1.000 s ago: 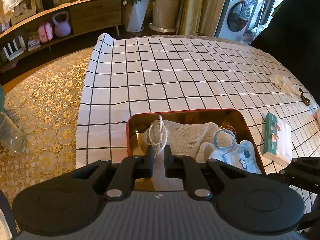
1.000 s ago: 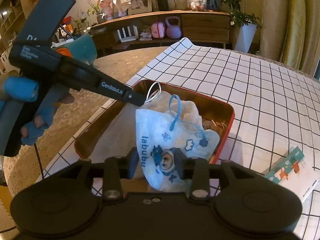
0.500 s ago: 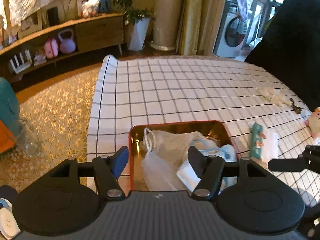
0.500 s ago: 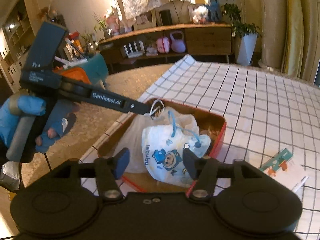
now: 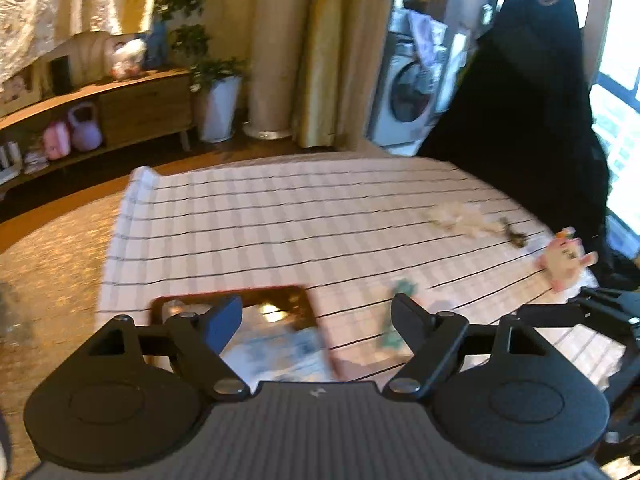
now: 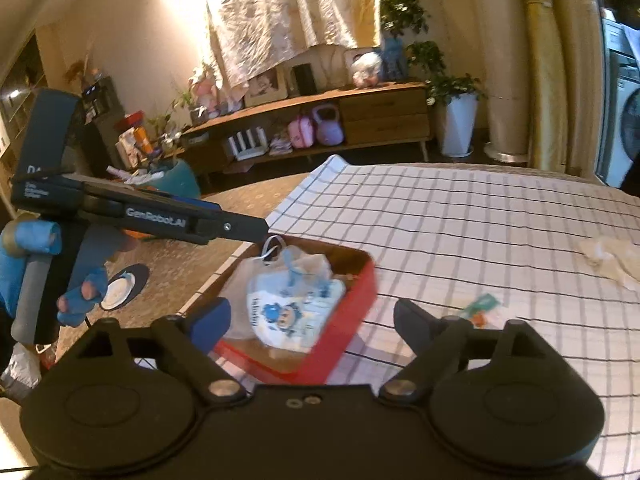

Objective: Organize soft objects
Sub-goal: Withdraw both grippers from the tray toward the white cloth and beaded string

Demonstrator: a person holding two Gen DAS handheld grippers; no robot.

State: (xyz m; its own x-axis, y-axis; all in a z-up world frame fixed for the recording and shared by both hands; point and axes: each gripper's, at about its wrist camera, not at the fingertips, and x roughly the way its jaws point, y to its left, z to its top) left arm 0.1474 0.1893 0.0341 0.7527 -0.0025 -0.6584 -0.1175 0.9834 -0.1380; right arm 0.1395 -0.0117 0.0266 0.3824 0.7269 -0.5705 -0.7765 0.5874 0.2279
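Note:
A red tin tray (image 6: pixel 352 292) (image 5: pixel 324 344) sits at the near left of the checked tablecloth. It holds a white mesh bag (image 6: pixel 308 260) and a blue-printed labubu pouch (image 6: pixel 292 312). My left gripper (image 5: pixel 316 316) is open and empty above the tray's right edge; it also shows from the side in the right wrist view (image 6: pixel 256 232). My right gripper (image 6: pixel 312 320) is open and empty above the tray. A pink plush toy (image 5: pixel 564 260), a cream cloth (image 5: pixel 460 220) (image 6: pixel 612 256) and a green-edged tissue pack (image 5: pixel 400 292) (image 6: pixel 480 308) lie on the cloth.
The checked tablecloth (image 6: pixel 480 220) covers the table. A dark clip (image 5: pixel 514 236) lies by the cream cloth. A black chair back (image 5: pixel 532 100) stands at the far right. A gold patterned rug (image 5: pixel 60 248) lies left of the table.
Both grippers opened wider and lifted back from the tray. The left view swung right and is now blurred, bringing the plush toy into view. The bags stay in the tray.

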